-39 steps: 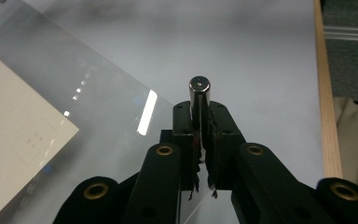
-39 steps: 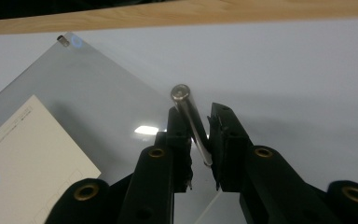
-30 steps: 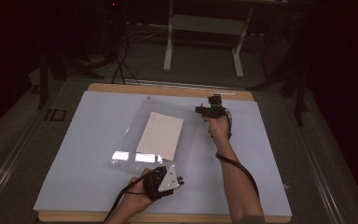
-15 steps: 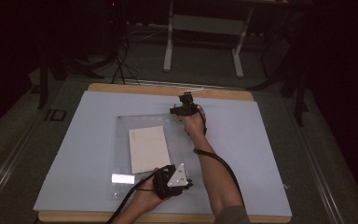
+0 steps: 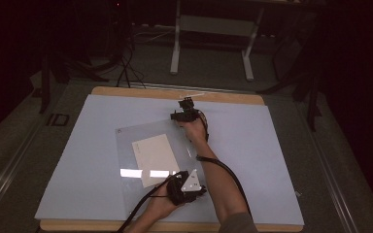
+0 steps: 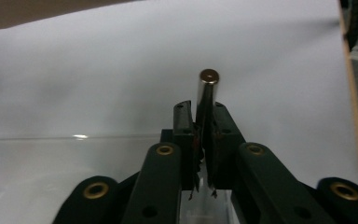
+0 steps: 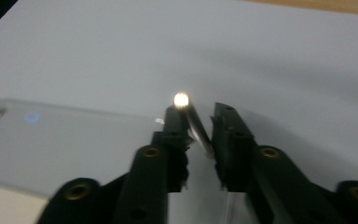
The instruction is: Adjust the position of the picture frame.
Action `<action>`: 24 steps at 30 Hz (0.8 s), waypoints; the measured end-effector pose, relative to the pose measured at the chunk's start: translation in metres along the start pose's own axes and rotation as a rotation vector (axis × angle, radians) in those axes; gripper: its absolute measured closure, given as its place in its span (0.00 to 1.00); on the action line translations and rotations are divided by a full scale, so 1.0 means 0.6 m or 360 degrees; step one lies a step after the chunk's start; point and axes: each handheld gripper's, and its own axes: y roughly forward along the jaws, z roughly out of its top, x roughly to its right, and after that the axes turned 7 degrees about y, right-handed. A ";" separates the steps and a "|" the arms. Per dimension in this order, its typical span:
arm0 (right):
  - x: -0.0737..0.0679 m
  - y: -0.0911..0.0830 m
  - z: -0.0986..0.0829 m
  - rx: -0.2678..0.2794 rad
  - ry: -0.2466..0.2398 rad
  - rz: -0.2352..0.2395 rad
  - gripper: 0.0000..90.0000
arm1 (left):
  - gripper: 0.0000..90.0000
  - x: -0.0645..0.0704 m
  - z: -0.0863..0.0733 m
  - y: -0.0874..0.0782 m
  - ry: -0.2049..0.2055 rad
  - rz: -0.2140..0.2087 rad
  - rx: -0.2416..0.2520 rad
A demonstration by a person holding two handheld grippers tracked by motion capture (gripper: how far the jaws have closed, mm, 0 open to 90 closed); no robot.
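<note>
Gripping a clear, glossy acrylic sheet — flat, rectangular.
Left gripper fingers clamp its metal standoff; right gripper fingers apart beside another.

Two black two-jaw handheld grippers. Left gripper: blocky black body, grey three-cornered plate on top with small dark dots, black cable trailing off its near side. Right gripper: black, with a black cable looping along the forearm. Jaw linkages are matte black bars with brass-ringed pivot holes. Forearms bare; dark sleeve edge at the right elbow.
</note>
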 end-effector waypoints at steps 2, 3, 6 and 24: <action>0.005 -0.007 0.000 -0.0016 -0.0004 0.0059 0.77 | 0.86 -0.001 -0.002 -0.004 -0.0012 -0.0025 0.0000; 0.007 -0.013 -0.001 -0.0007 -0.0024 0.0071 0.74 | 0.83 -0.002 -0.004 -0.008 -0.0016 -0.0049 0.0023; 0.007 -0.035 -0.004 -0.0012 -0.0132 0.0053 0.67 | 0.74 -0.004 -0.010 -0.023 -0.0039 -0.0056 0.0047; 0.053 -0.137 -0.095 -0.0001 -0.0303 0.0040 0.65 | 0.67 -0.142 -0.044 -0.089 -0.0302 0.0210 0.0082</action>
